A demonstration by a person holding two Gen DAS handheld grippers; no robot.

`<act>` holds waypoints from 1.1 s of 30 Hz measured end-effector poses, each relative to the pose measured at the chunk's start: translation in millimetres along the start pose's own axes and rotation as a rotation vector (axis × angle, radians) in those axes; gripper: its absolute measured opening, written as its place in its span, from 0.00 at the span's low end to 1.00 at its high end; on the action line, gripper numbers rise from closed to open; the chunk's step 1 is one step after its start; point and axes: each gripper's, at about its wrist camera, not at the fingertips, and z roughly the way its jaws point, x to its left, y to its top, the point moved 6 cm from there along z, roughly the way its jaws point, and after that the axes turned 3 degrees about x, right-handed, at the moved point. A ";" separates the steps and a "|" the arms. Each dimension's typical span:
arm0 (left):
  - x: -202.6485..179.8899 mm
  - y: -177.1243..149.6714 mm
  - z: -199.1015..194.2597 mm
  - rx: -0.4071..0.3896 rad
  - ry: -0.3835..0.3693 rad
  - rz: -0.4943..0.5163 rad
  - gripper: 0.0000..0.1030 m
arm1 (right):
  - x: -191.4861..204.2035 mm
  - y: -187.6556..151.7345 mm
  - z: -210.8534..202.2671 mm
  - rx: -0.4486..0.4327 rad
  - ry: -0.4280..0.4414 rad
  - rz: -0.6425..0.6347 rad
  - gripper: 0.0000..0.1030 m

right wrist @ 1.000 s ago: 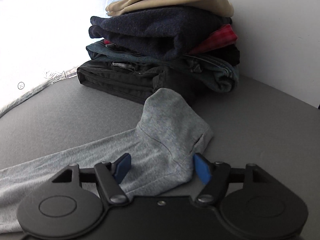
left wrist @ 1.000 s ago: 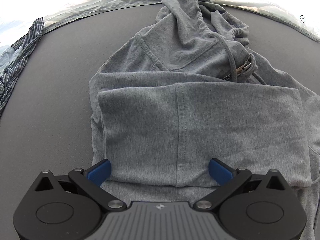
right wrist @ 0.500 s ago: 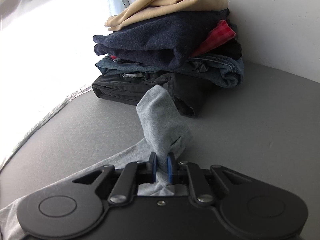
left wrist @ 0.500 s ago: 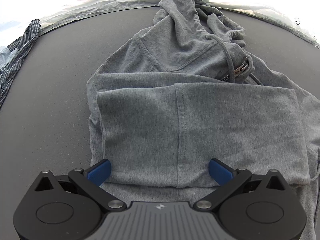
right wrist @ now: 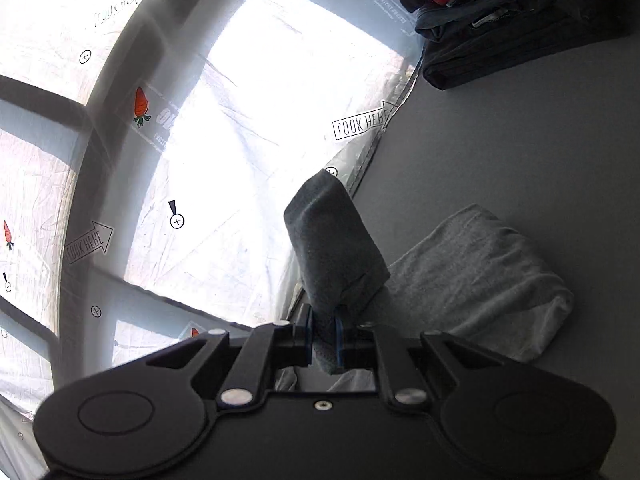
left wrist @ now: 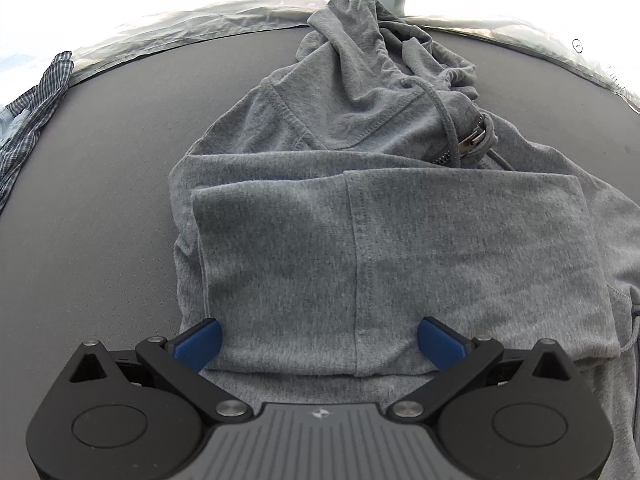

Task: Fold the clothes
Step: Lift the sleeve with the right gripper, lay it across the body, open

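A grey zip hoodie (left wrist: 360, 240) lies on the dark grey table (left wrist: 100, 200), hood at the far end, one sleeve folded flat across its body. My left gripper (left wrist: 318, 344) hovers open over the near edge of that folded sleeve, blue pads (left wrist: 198, 342) spread wide with cloth below them. In the right wrist view my right gripper (right wrist: 322, 338) is shut on the cuff of the other grey sleeve (right wrist: 332, 248), which stands up lifted off the table. The rest of that sleeve (right wrist: 480, 276) lies bunched to the right.
A stack of folded dark clothes (right wrist: 512, 20) sits at the far right corner of the table (right wrist: 520, 152). A plaid shirt (left wrist: 28, 120) hangs over the table's left edge. A bright plastic-covered window (right wrist: 200, 140) with printed marks fills the background.
My right gripper closed on the sleeve cuff, then lifted it and rolled, swinging away from the clothes stack toward the window. The left gripper stayed open over the hoodie.
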 end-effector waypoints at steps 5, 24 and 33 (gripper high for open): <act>1.8 2.7 0.3 0.024 -0.005 0.003 1.00 | 19.7 -49.5 29.5 0.108 0.217 0.247 0.11; 103.9 -10.6 -43.6 -0.028 -0.094 -0.148 1.00 | 89.2 -245.8 129.7 0.547 0.256 0.378 0.11; 147.0 -14.4 -49.1 -0.048 -0.112 -0.259 1.00 | 107.6 -294.2 161.0 0.653 0.228 0.370 0.15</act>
